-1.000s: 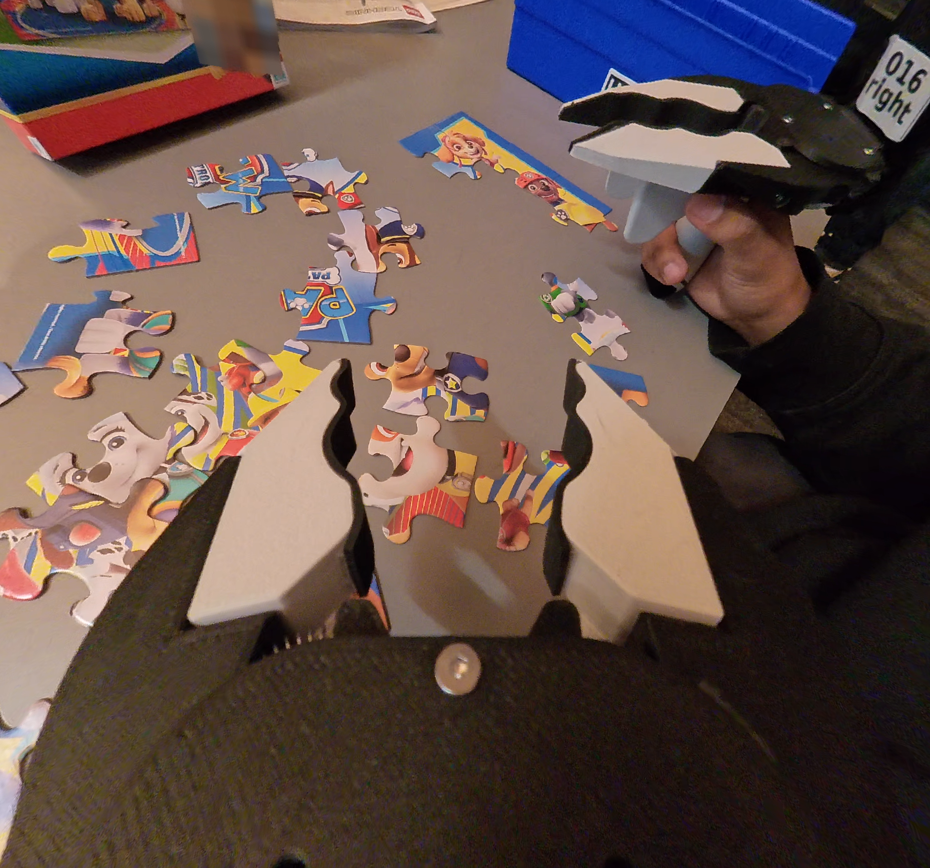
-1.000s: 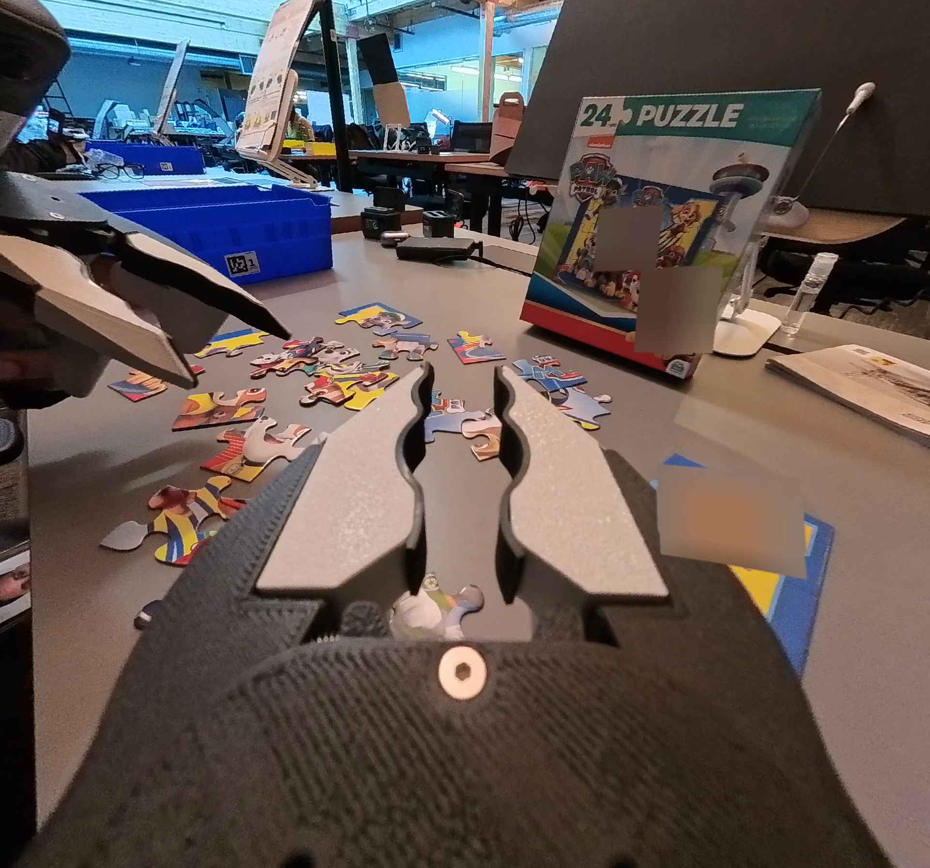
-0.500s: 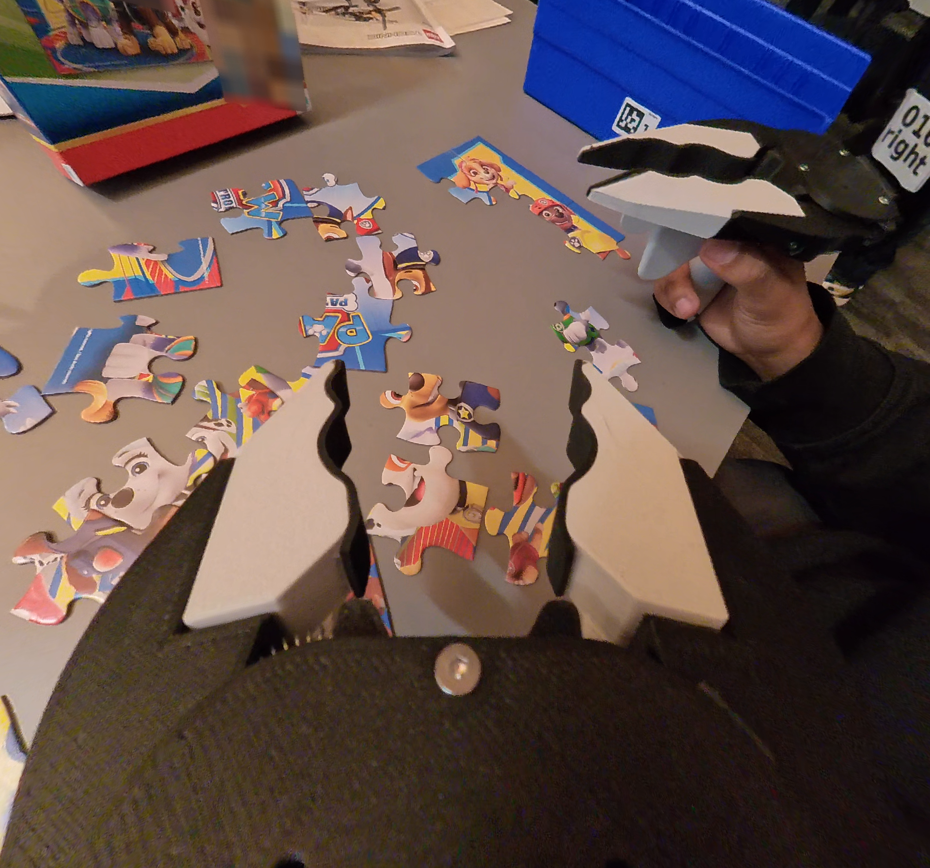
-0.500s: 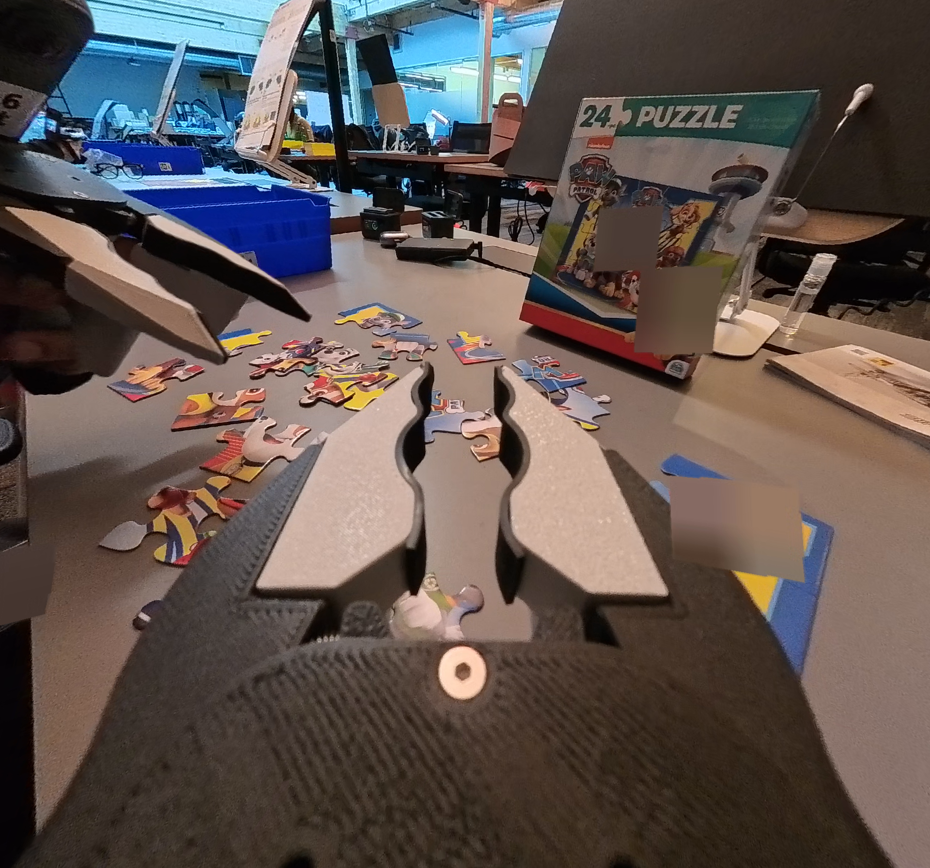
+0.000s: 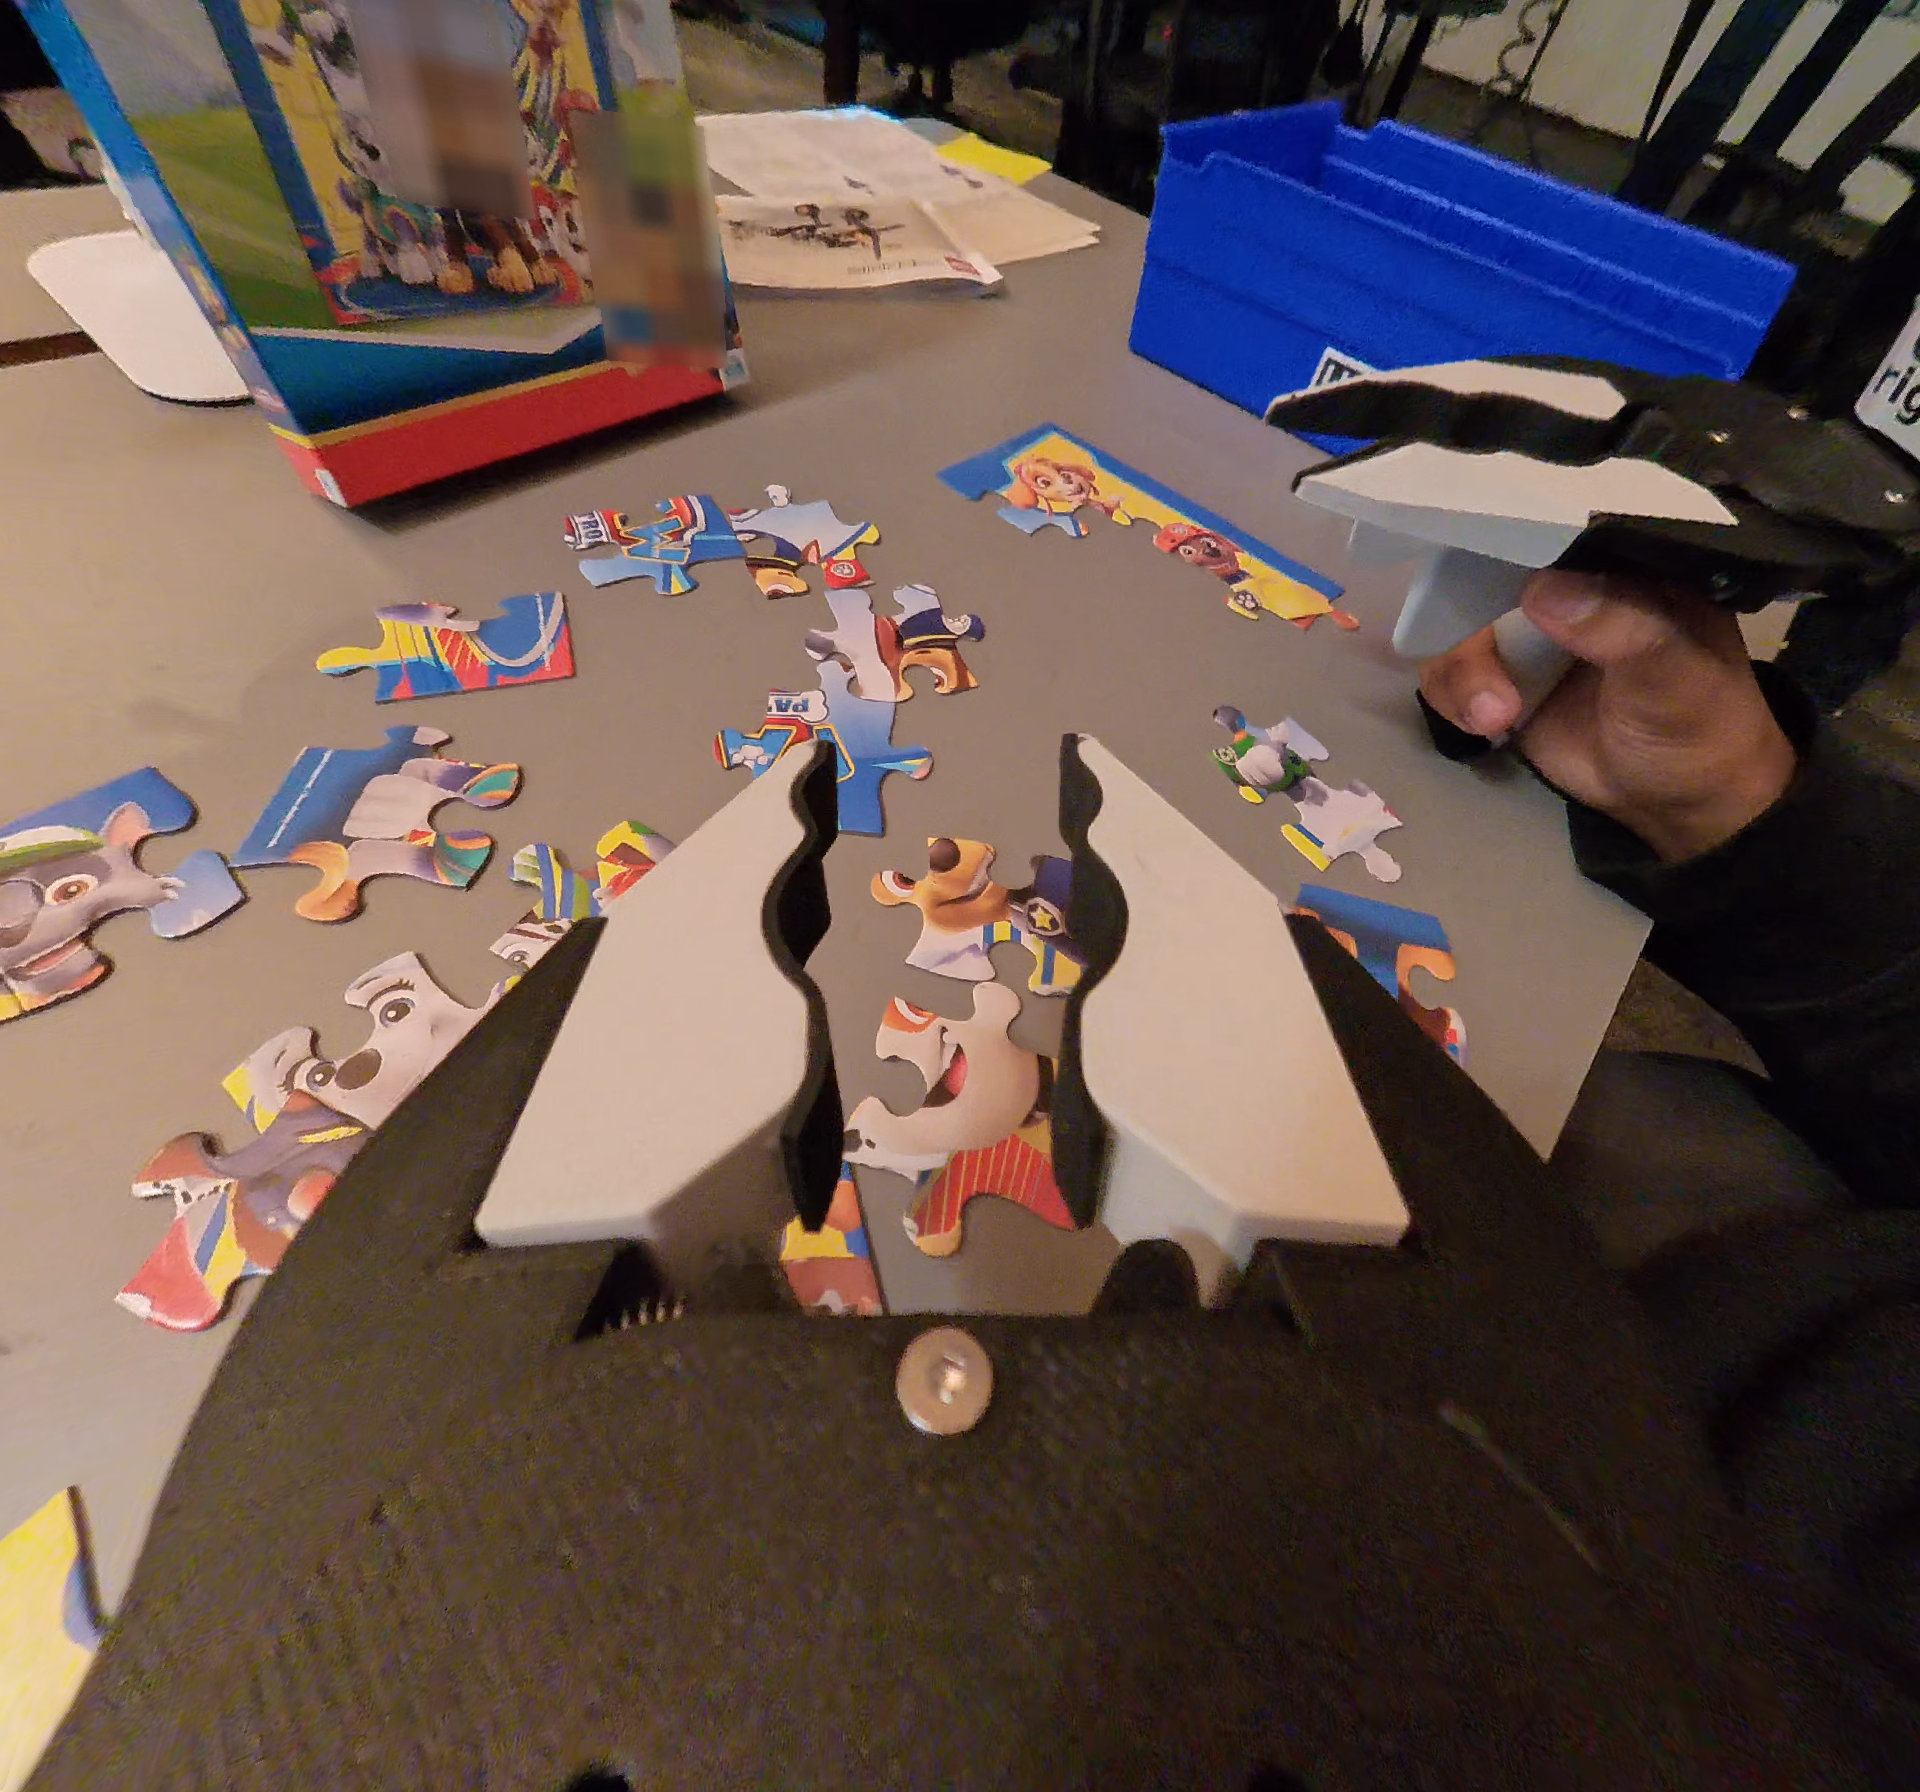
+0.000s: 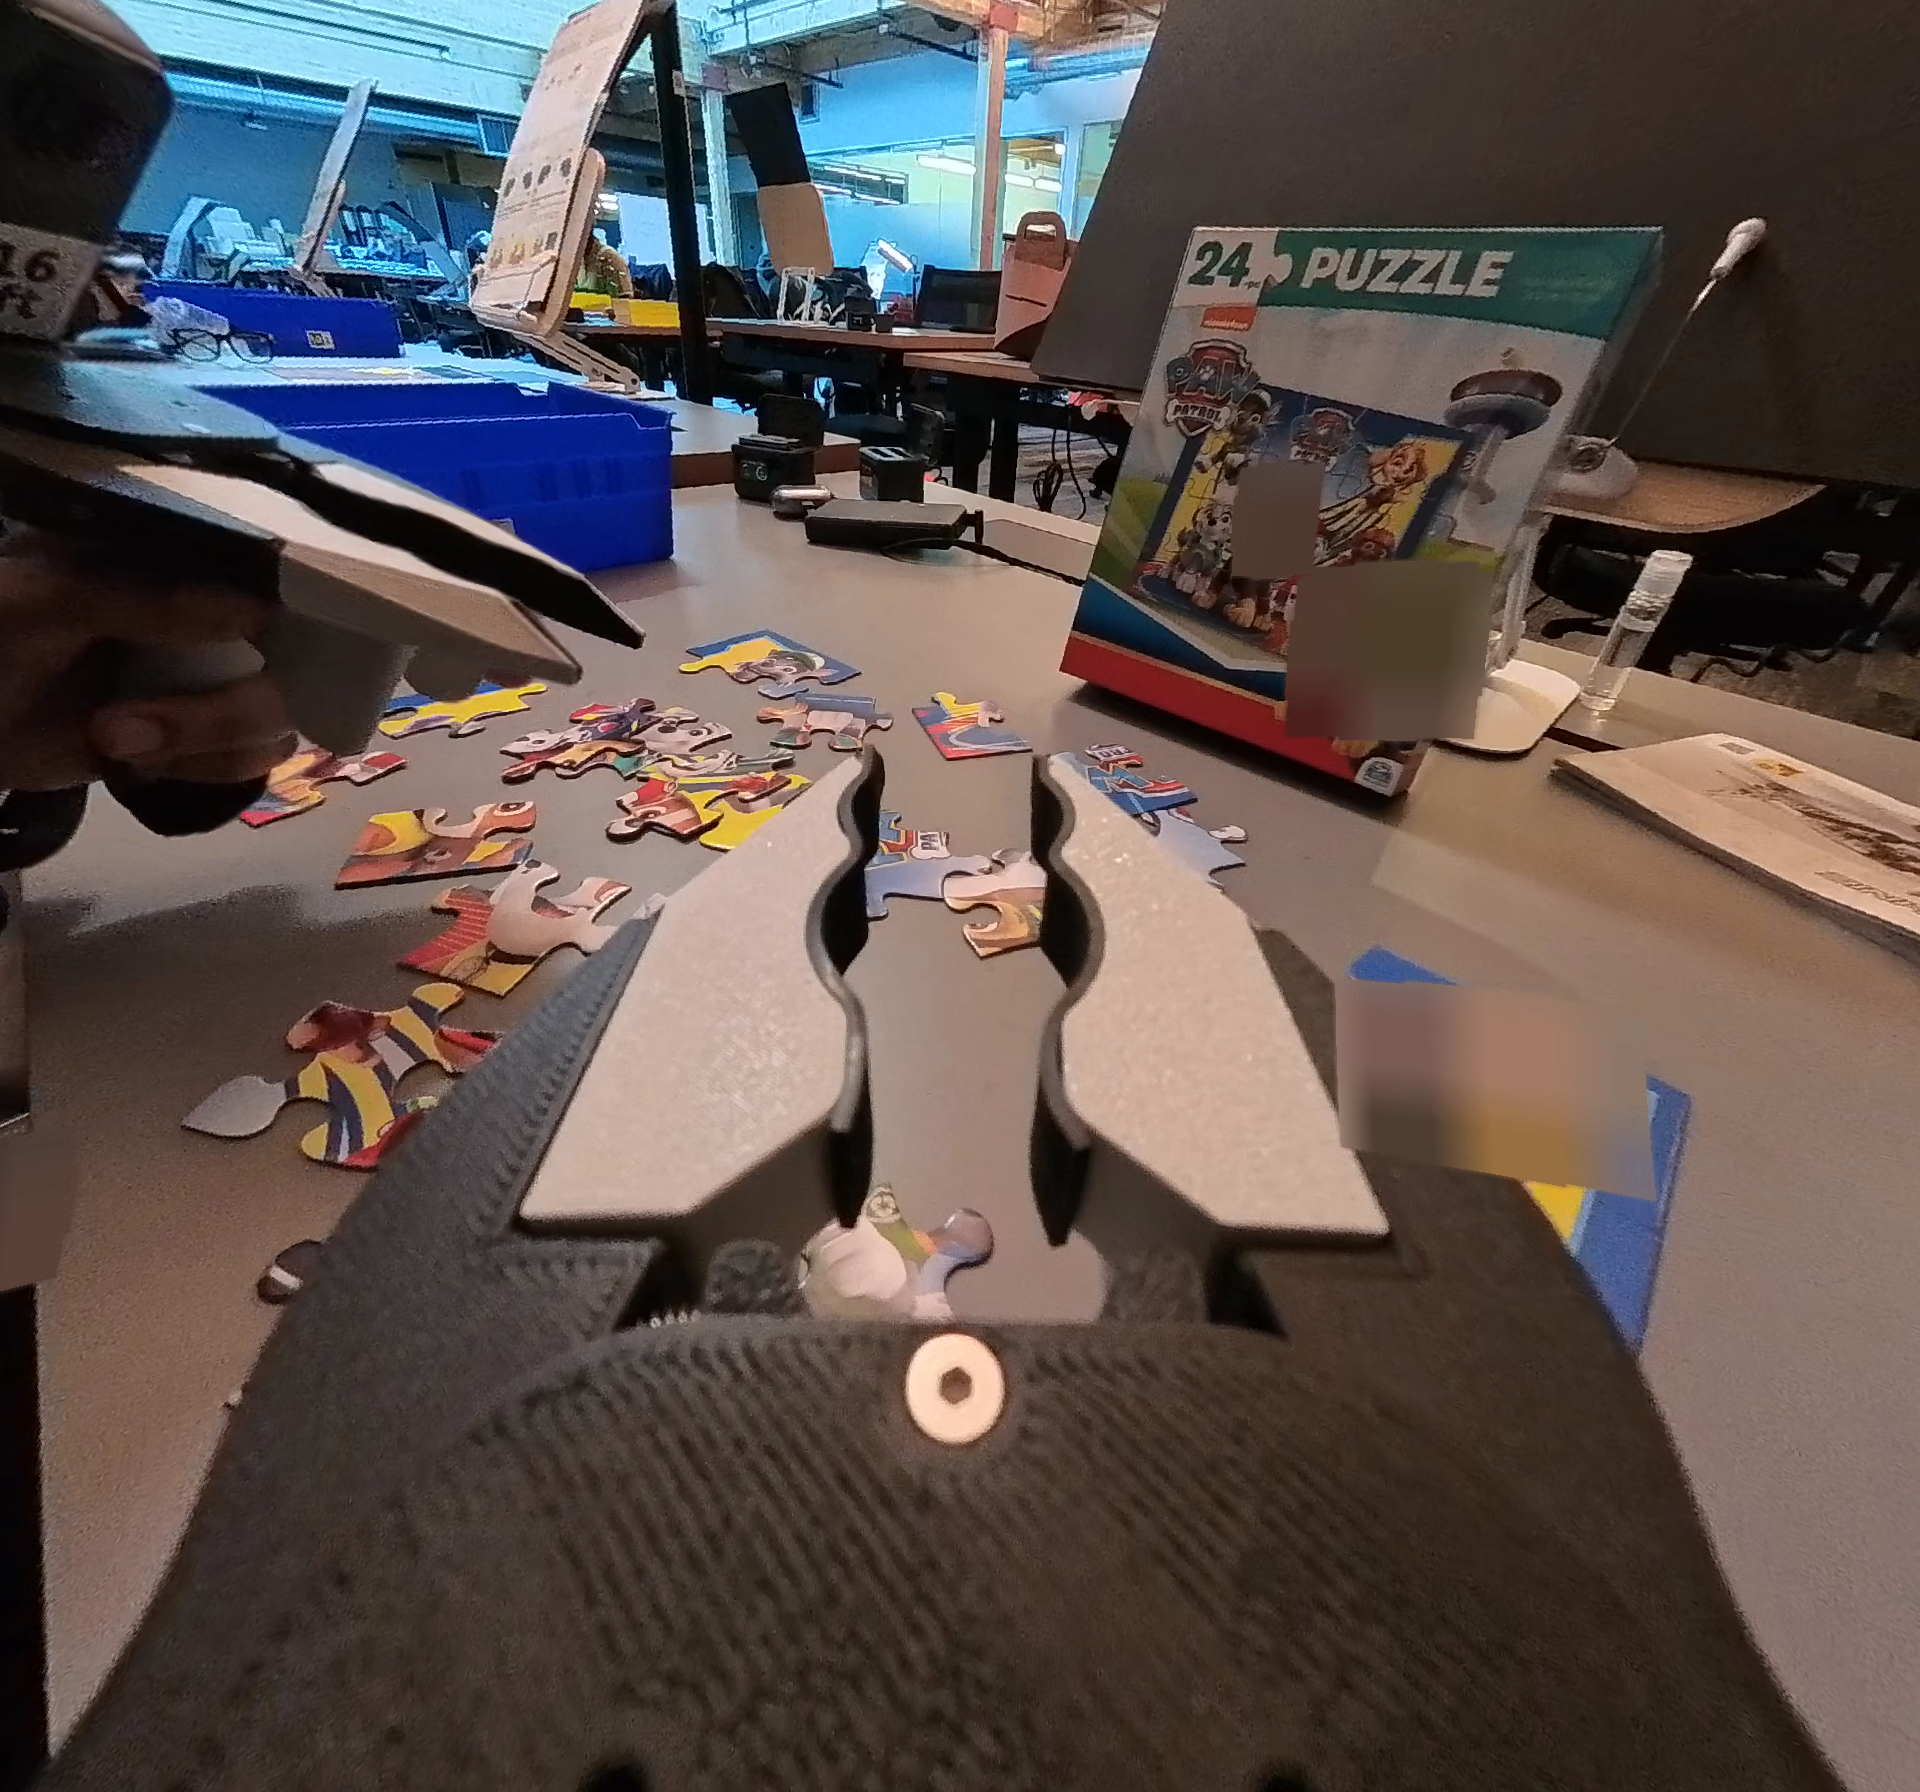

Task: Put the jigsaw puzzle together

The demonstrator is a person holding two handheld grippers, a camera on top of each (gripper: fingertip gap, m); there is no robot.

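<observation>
Mostly the jigsaw pieces [image 5: 940, 921] lie loose across the grey table [image 5: 1039, 371]; only one joined strip [image 5: 1143, 521] sits near the blue bin [image 5: 1455, 288]. Left gripper [image 5: 945, 776] and right gripper [image 6: 951, 792] hover above them, both part open, holding nothing.

colourful puzzle pieces [image 5: 977, 911] scattered flat, grey table [image 5: 208, 547]
</observation>
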